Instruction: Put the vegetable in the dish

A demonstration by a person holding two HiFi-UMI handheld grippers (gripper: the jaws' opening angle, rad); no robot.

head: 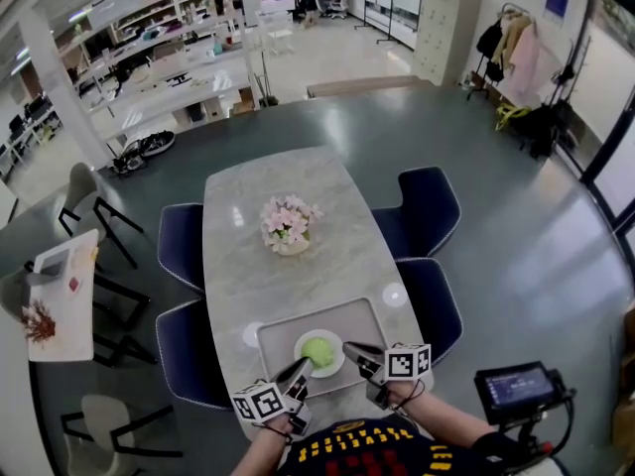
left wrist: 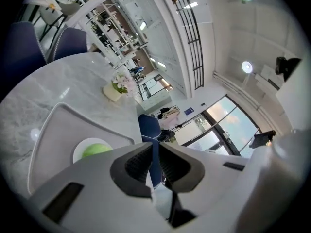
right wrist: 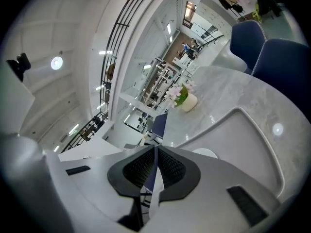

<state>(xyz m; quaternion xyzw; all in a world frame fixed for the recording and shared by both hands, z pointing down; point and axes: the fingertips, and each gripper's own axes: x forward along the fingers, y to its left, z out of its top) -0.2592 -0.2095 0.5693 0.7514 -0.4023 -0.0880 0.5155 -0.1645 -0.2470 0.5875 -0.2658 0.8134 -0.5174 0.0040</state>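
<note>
Vegetable, round and pale green, lies in the white dish, just ahead of both grippers' tips and between them, so the task looks done as things lie. Furthest left, the left gripper hangs over the near edge of the grey tray, its tip slanting in towards the dish from the near left. In the left gripper view its jaws are pressed all but together with nothing between them, only a thin slit showing the blue chair beyond. The vegetable and dish sit ahead and to the left of the jaw line, apart from the pads. On the other side of the dish, the right gripper points in from the near right, its tip close to the rim. The right gripper view shows its jaws clenched on nothing, with the dish's rim just past them. Both tools are closed and off the dish, which likely means the placing is finished.
</note>
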